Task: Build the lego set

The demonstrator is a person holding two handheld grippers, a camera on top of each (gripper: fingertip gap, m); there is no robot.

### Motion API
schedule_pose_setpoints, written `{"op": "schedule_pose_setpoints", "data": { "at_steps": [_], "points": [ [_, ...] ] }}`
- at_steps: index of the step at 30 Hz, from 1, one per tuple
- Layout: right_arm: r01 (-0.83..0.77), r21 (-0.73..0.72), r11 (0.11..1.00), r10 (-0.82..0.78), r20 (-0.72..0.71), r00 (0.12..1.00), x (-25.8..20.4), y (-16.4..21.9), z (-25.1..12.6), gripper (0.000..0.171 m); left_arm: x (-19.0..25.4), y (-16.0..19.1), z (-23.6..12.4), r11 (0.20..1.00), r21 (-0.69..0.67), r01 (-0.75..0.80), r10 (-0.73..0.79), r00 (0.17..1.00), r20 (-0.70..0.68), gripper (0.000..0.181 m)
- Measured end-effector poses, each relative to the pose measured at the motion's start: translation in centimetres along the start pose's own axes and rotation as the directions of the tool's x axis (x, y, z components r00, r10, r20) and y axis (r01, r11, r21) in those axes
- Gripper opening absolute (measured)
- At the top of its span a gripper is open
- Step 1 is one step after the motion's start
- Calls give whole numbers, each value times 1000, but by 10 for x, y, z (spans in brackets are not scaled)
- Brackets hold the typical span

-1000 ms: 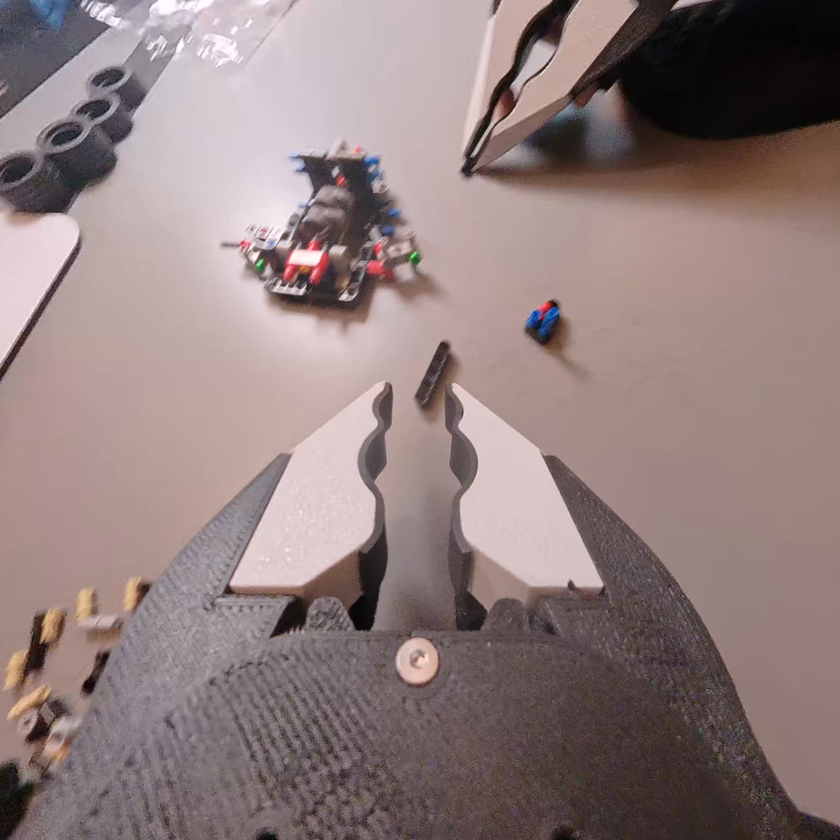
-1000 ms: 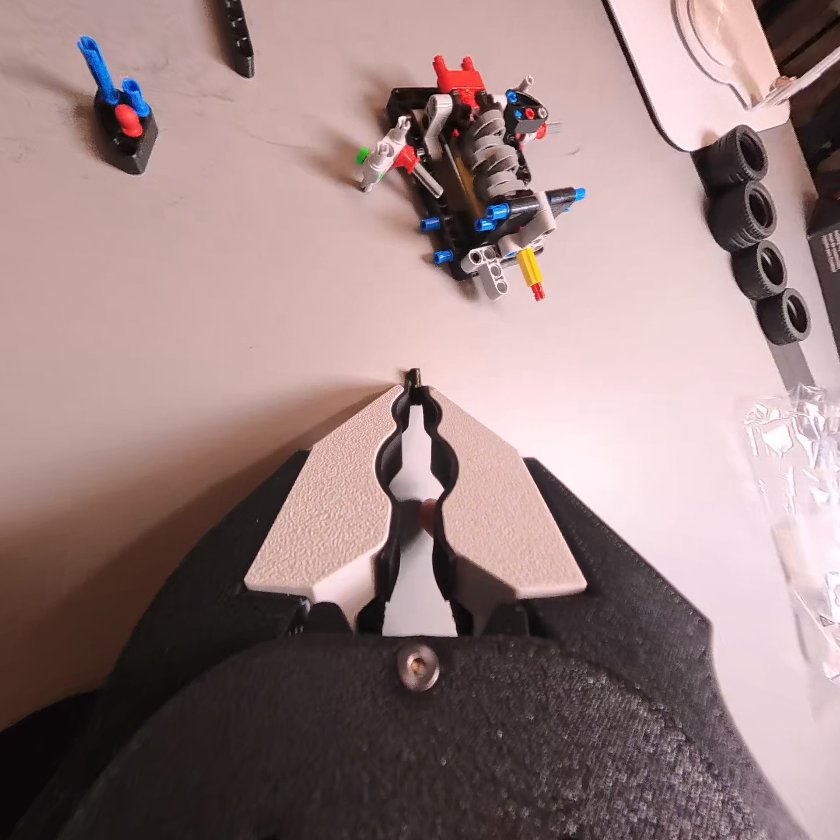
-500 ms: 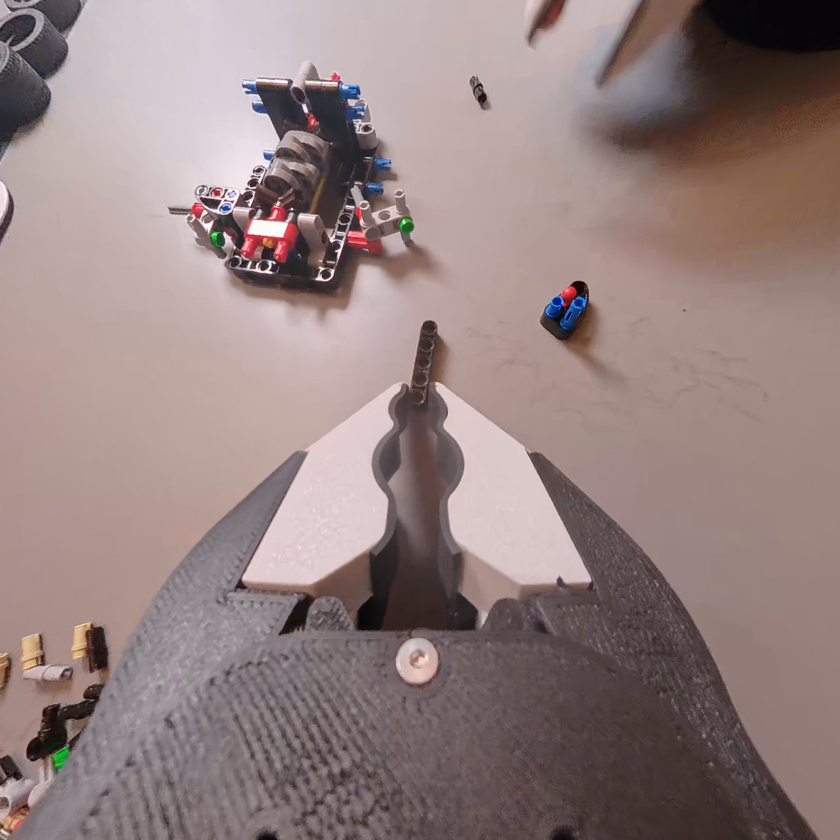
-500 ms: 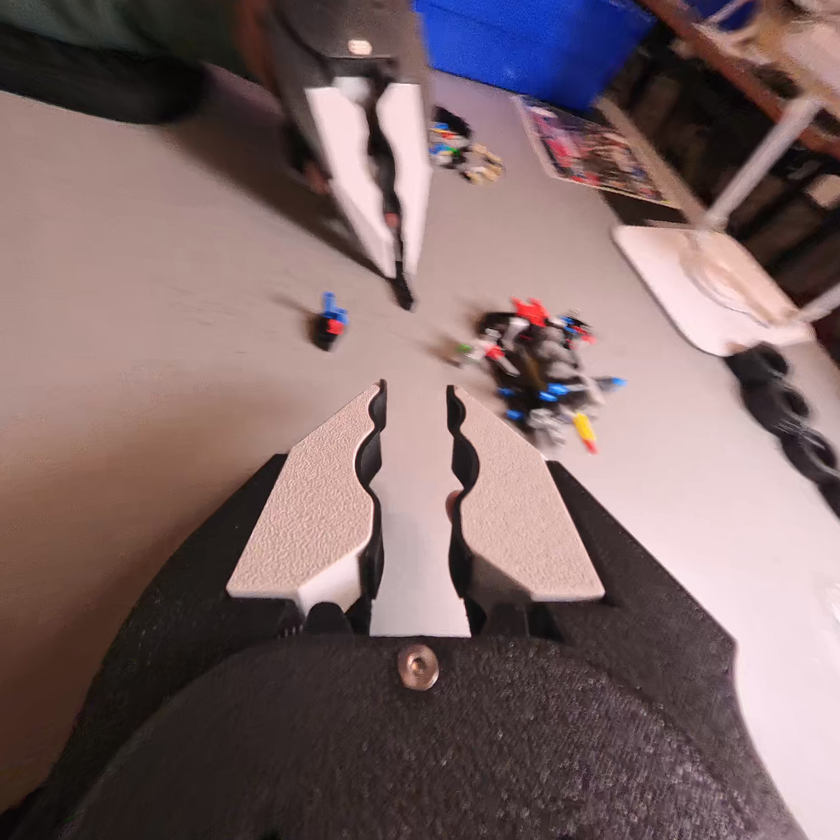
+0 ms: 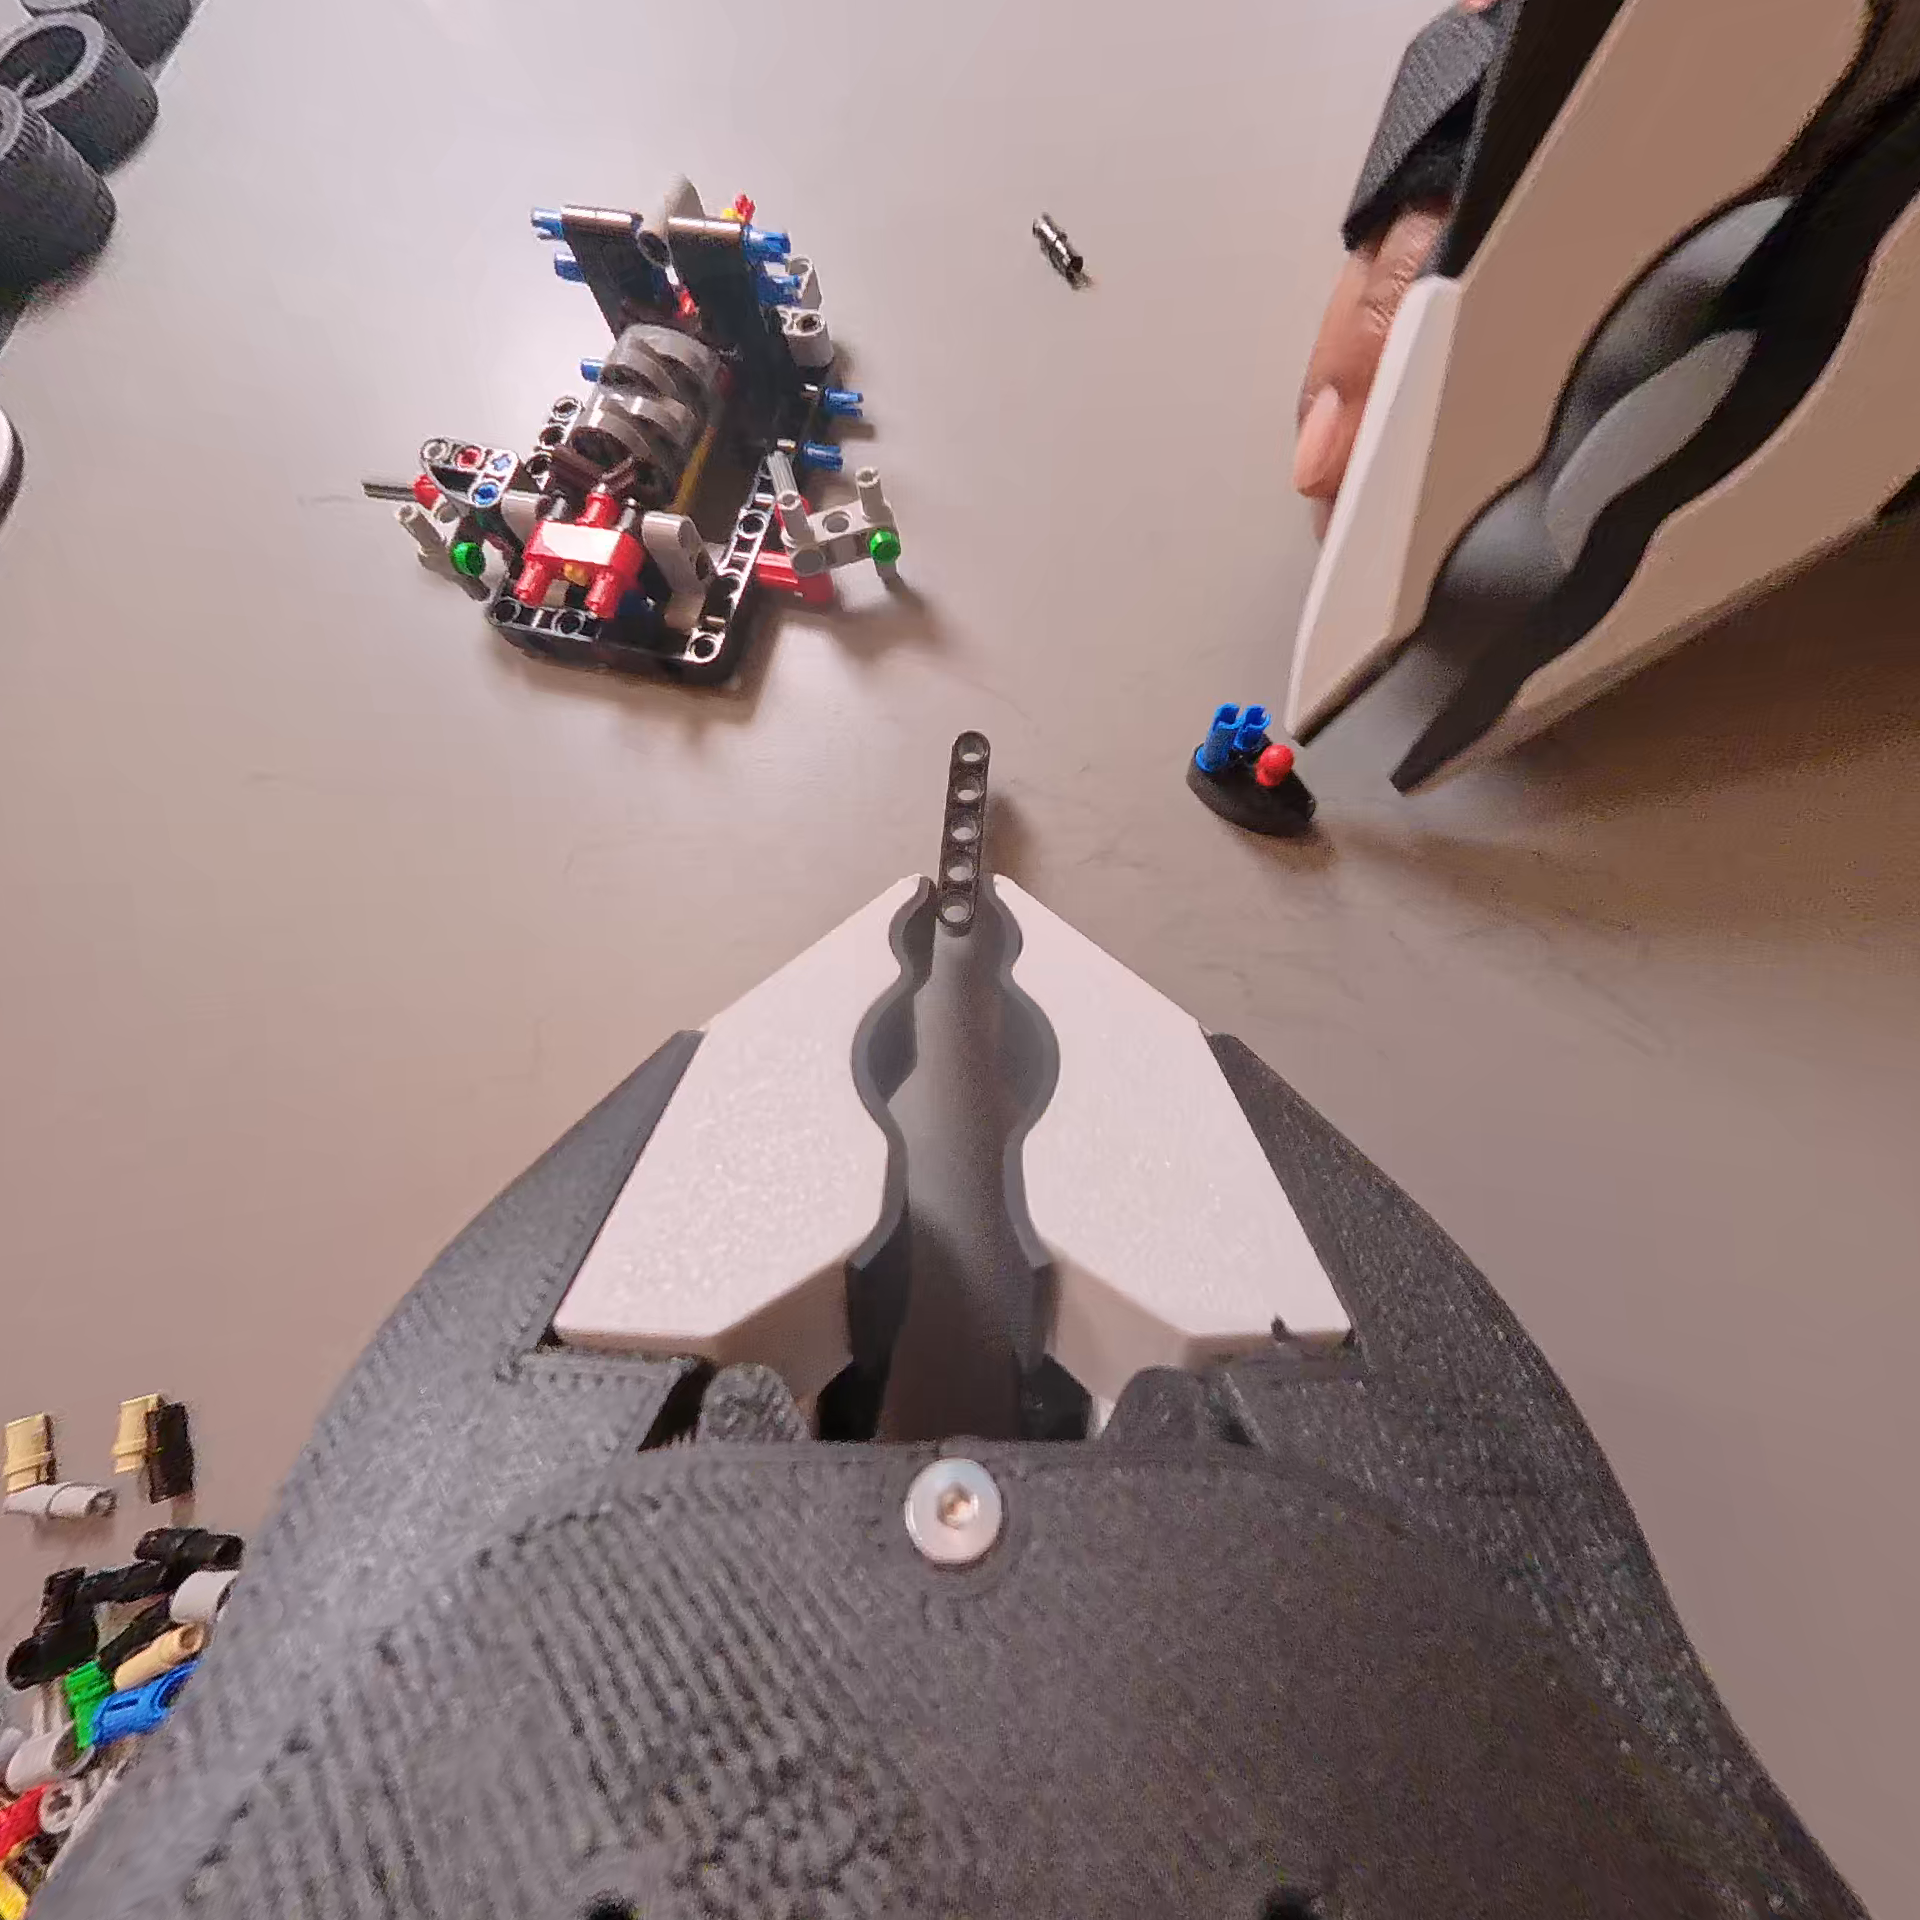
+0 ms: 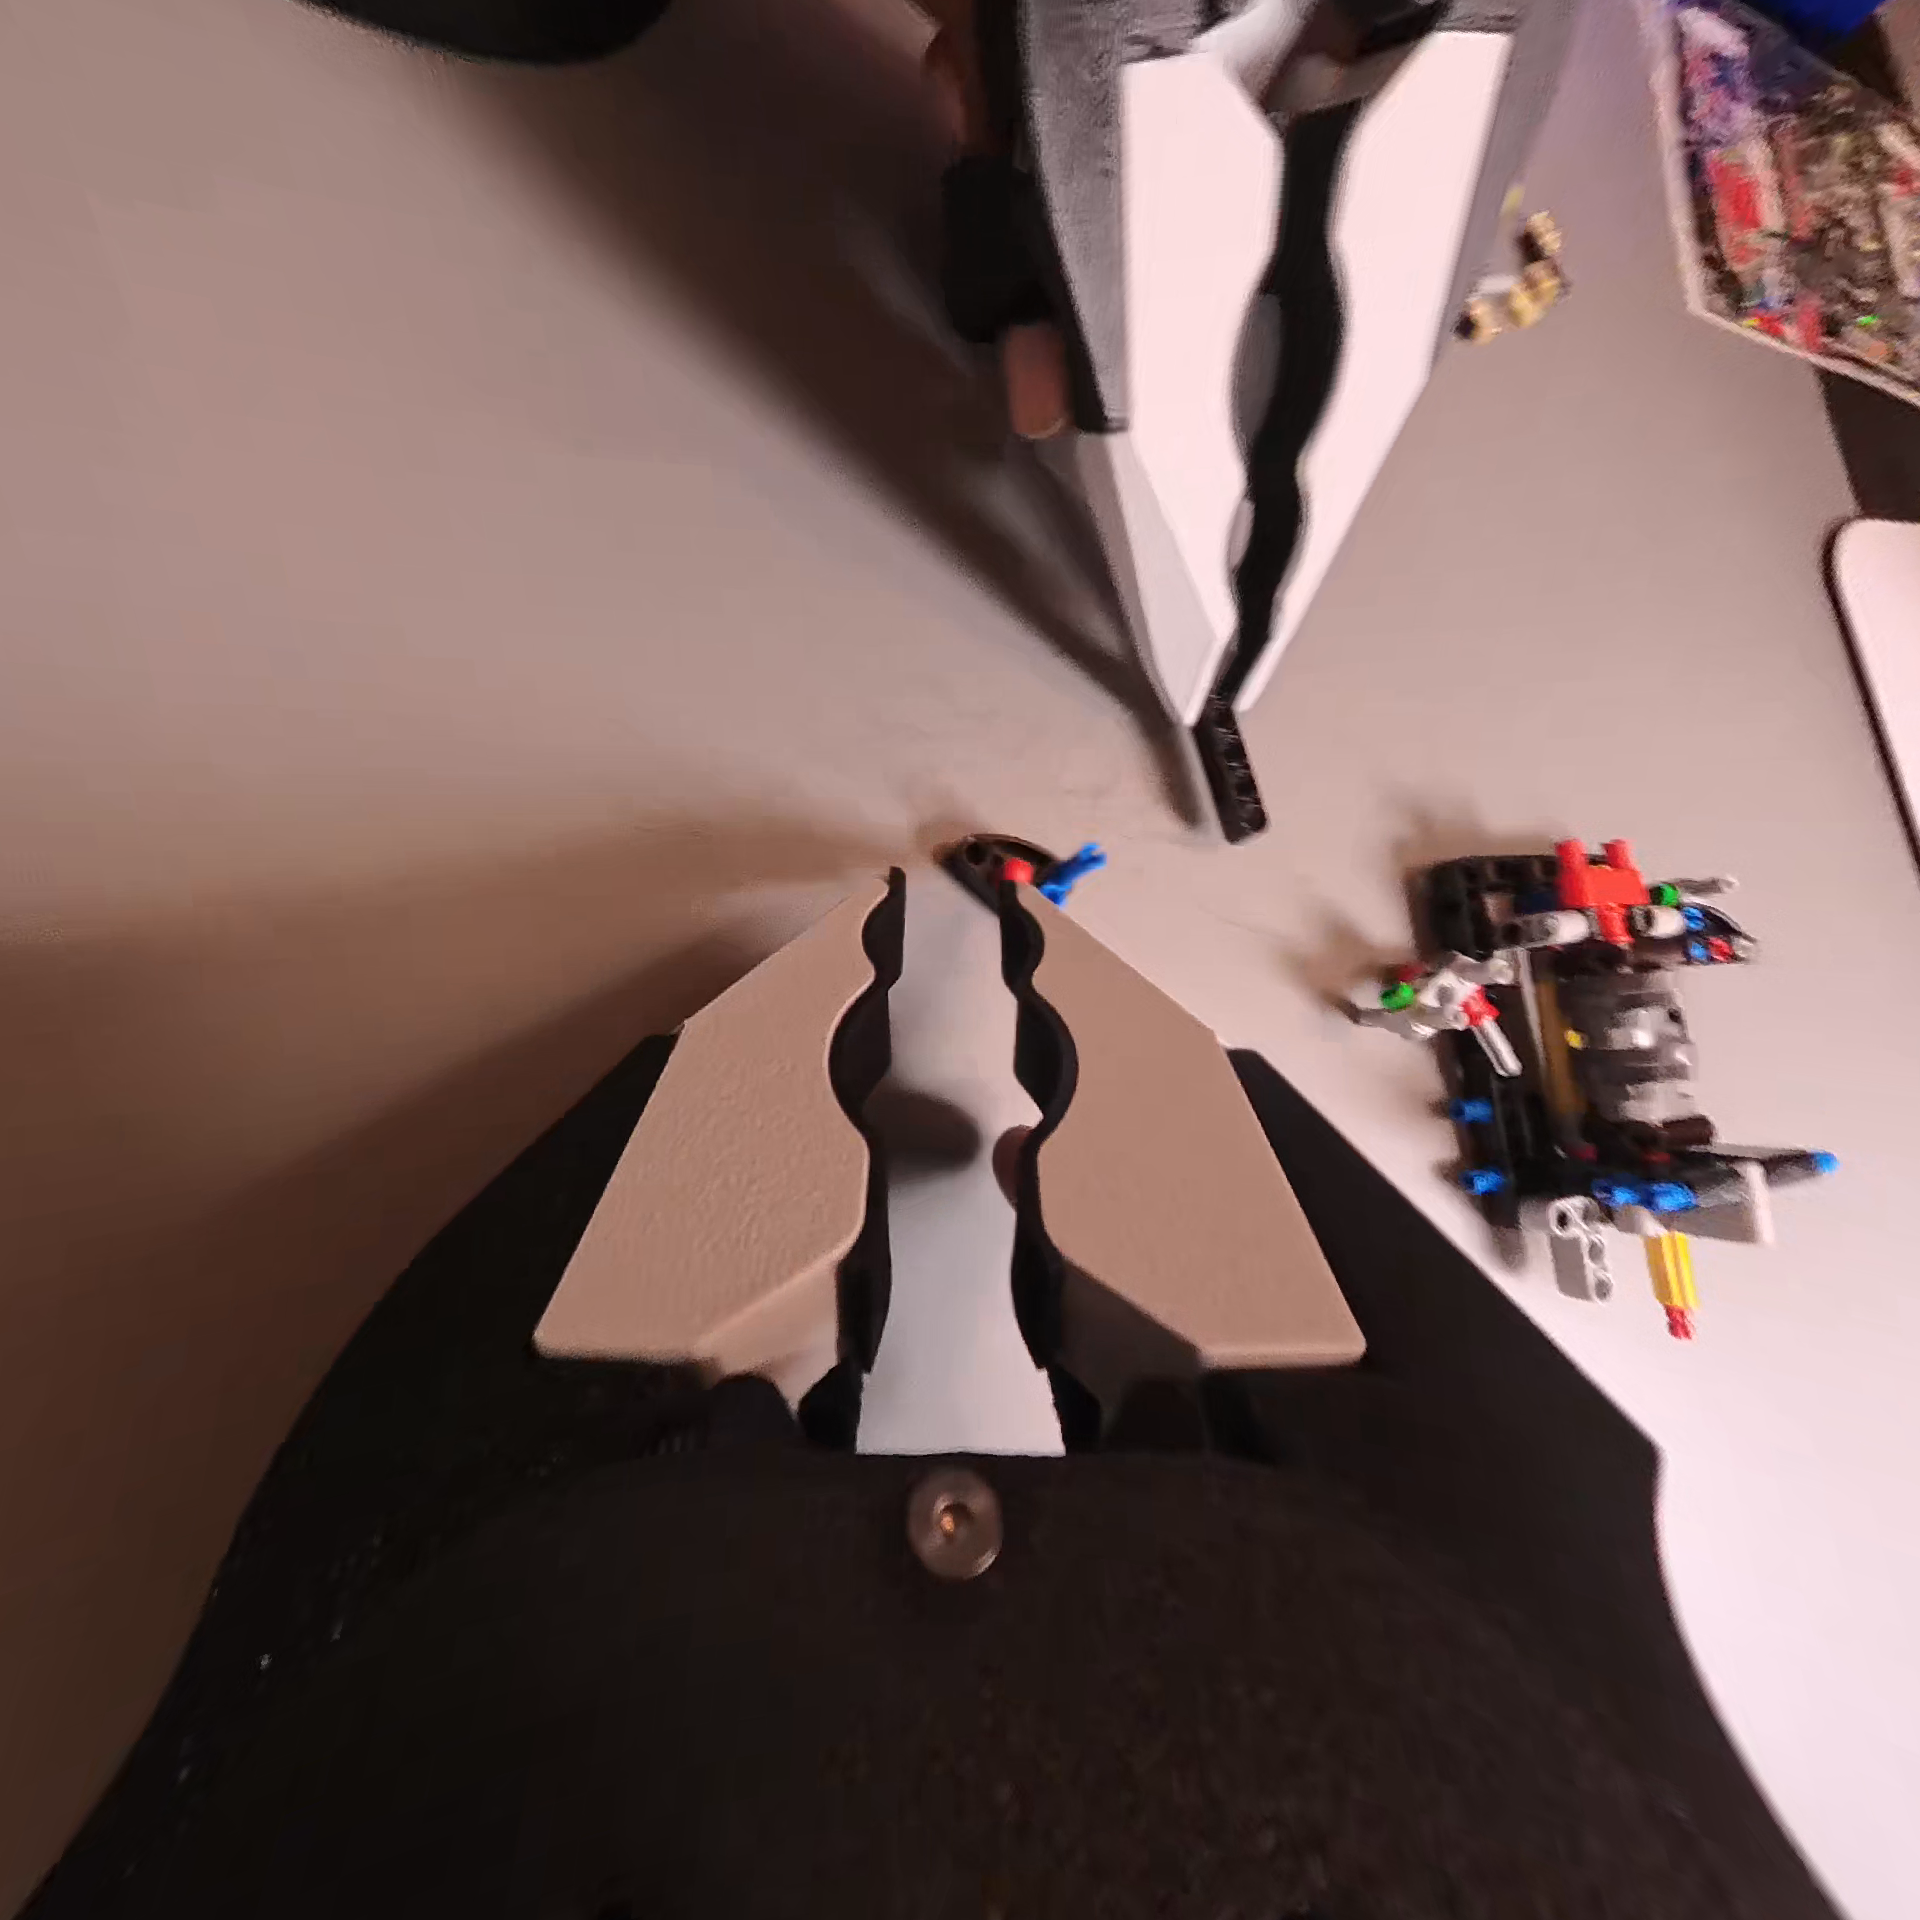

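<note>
The left gripper point(image 5: 958, 896) is closed on a thin black holed beam point(image 5: 962, 821), which sticks out past its fingertips above the table point(image 5: 312, 935). The right gripper point(image 6: 951, 883) stands open with nothing between its fingers, its tips right at a small black piece with blue and red pins point(image 6: 1023, 871). The left wrist view shows that piece point(image 5: 1250, 774) whole and standing on the table, while the right wrist view hides most of it. The half-built lego model point(image 5: 655, 447) lies out in the table's middle. Only the left wrist view shows a lone dark pin point(image 5: 1060, 247) beyond it, black tyres point(image 5: 52, 135) by the table's edge and a heap of loose parts point(image 5: 104, 1621) beside the left gripper; only the right wrist view shows a printed booklet point(image 6: 1797, 187).
</note>
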State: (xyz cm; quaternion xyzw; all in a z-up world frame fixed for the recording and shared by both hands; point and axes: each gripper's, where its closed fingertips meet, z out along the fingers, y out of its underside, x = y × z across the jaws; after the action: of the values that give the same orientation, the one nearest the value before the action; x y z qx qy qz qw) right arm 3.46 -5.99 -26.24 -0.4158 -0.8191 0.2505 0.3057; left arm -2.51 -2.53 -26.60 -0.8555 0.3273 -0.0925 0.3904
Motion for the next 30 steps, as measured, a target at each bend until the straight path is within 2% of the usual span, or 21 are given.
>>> {"op": "schedule_pose_setpoints", "data": {
  "at_steps": [4,9,12,15,20,23,25,27,30],
  "points": [
    [-113,82,990,114,-7,993,21,1,-16,16,10,-9,-8,999,54,1,1,999,-49,6],
    [-173,49,984,173,19,985,15,5,-7,28,15,-14,-12,997,80,-14,19,998,-65,5],
    [-140,-8,990,140,19,990,15,7,4,30,16,-10,-10,998,65,-19,24,997,-75,6],
    [-65,6,998,63,114,991,9,1,7,26,15,-4,-9,999,40,-27,30,997,-71,6],
    [67,-9,998,-65,159,985,19,4,15,19,13,3,-4,999,20,-27,28,997,-65,6],
    [63,14,998,-64,171,983,21,4,12,30,13,6,-1,1000,8,-27,28,998,-64,7],
    [41,7,999,-41,146,988,26,9,7,36,12,5,-2,999,20,-27,29,997,-66,14],
    [13,-13,1000,-12,116,993,31,16,-1,37,12,0,-5,998,50,-24,28,997,-71,20],
    [-22,-31,999,25,110,994,30,24,-11,36,27,-16,-13,990,139,-23,44,987,-152,21]
  ]
}}
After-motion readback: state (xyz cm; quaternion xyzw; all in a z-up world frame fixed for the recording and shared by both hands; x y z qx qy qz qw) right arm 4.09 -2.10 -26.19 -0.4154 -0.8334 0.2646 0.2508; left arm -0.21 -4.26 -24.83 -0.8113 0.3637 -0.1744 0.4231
